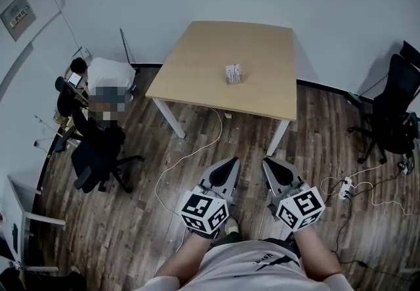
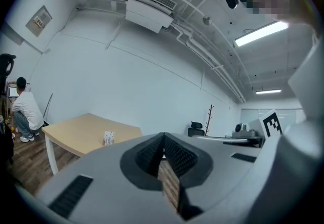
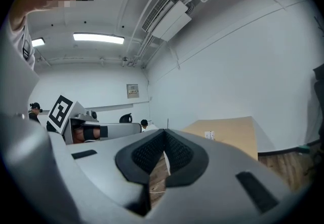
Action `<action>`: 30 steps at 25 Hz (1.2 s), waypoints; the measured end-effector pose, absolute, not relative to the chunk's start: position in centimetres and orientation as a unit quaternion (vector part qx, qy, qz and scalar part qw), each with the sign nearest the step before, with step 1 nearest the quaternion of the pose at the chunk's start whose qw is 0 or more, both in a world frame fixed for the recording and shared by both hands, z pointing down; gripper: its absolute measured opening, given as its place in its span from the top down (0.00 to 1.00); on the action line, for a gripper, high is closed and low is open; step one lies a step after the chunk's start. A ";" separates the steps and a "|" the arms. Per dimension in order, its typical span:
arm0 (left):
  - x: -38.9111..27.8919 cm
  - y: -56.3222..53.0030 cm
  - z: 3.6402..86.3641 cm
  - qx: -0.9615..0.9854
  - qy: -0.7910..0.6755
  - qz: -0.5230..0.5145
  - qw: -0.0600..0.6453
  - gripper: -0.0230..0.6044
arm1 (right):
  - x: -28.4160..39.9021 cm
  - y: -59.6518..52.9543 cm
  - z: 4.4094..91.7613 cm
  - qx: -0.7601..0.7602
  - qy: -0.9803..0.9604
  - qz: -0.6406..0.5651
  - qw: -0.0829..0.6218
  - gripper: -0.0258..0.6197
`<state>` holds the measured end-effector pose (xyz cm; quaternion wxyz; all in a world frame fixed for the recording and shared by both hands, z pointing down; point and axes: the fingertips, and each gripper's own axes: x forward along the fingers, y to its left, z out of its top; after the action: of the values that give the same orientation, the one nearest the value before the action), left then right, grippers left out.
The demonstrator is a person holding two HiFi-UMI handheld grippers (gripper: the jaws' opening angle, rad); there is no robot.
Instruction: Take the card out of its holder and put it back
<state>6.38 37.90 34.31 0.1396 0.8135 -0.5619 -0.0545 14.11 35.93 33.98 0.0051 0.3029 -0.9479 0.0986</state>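
A small card holder with a white card [image 1: 233,73] stands near the middle of a light wooden table [image 1: 197,53]. It also shows as the card holder [image 2: 108,138] in the left gripper view and the card holder [image 3: 209,135] in the right gripper view, far ahead. My left gripper [image 1: 234,163] and right gripper [image 1: 267,163] are held side by side over the wood floor, well short of the table. Both point level toward it. Both have their jaws shut with nothing between them.
A person [image 1: 105,76] crouches at the left of the table beside a black office chair [image 1: 95,152]. Another black chair [image 1: 394,112] stands at the right. White cables [image 1: 190,152] and a power strip [image 1: 346,186] lie on the floor ahead. White walls lie behind the table.
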 end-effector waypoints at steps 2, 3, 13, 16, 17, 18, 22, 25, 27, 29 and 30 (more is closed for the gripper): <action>5.0 36.6 34.5 0.817 -0.557 -0.054 0.140 0.94 | 13.1 34.7 34.1 0.311 -0.945 0.100 0.004 0.94; 4.4 35.9 34.6 0.818 -0.556 -0.055 0.141 0.94 | 12.5 34.0 34.2 0.314 -0.944 0.102 0.005 0.94; 0.2 28.5 36.7 0.813 -0.557 -0.053 0.162 0.94 | 9.1 25.7 35.8 0.319 -0.941 0.116 0.013 0.94; -0.8 25.1 37.5 0.808 -0.563 -0.049 0.164 0.94 | 8.0 21.5 36.4 0.310 -0.943 0.120 0.007 0.94; -1.2 23.8 37.7 0.806 -0.567 -0.049 0.165 0.94 | 7.5 19.9 36.5 0.304 -0.945 0.120 0.005 0.94; -1.6 22.5 37.8 0.803 -0.571 -0.048 0.165 0.94 | 7.0 18.4 36.6 0.297 -0.947 0.121 0.004 0.94; -3.1 17.0 38.3 0.792 -0.586 -0.042 0.165 0.94 | 5.2 12.0 36.6 0.267 -0.956 0.121 0.001 0.94; -4.2 12.6 38.7 0.781 -0.601 -0.039 0.165 0.94 | 4.3 7.3 36.4 0.247 -0.962 0.121 -0.001 0.94; -4.6 9.9 39.2 0.775 -0.609 -0.035 0.165 0.94 | 4.1 4.7 36.7 0.235 -0.964 0.123 0.001 0.94; -4.7 7.5 39.7 0.773 -0.612 -0.027 0.165 0.94 | 3.8 2.3 36.9 0.227 -0.966 0.127 0.001 0.94; -4.7 6.5 40.0 0.774 -0.611 -0.021 0.165 0.94 | 3.6 1.3 37.1 0.224 -0.966 0.130 0.001 0.94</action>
<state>-4.75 6.48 40.01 0.1651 0.7736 -0.6114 -0.0214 3.57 1.26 37.08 0.0008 0.2239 -0.9659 0.1299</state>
